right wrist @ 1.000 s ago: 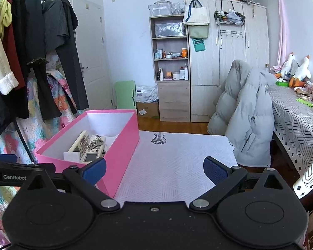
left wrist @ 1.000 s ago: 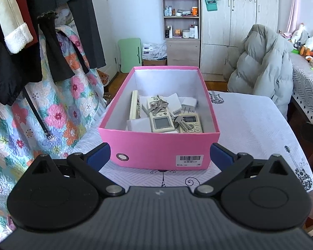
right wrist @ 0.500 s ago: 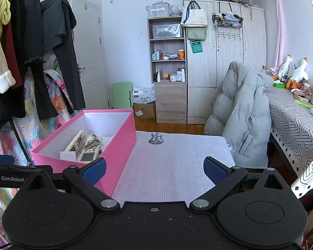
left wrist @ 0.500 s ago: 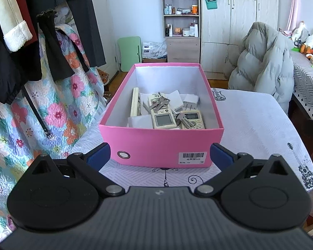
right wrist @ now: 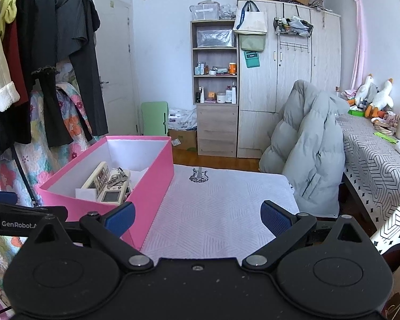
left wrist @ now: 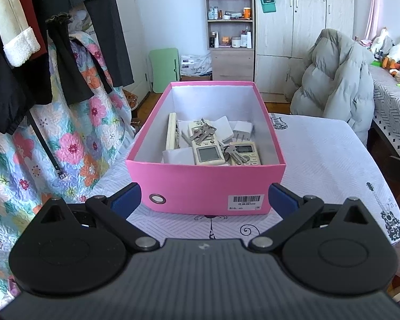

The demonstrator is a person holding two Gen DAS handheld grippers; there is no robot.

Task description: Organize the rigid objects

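Pink box: open-topped, standing on the white tablecloth; barcode label on its near wall. Contents, all inside the box: cream remote down the middle with a bunch of keys lying on its far end; second remote to the right of it, near the box's near wall, with more keys across its left edge; a long cream remote on edge against the box's left wall; a white plug adapter toward the box's right wall. Left gripper: jaws spread wide, nothing between them, just short of the box's near wall. Right gripper: jaws likewise spread and empty, over bare cloth to the right of the box. Grey puffer jacket beyond the box, off its far right corner.
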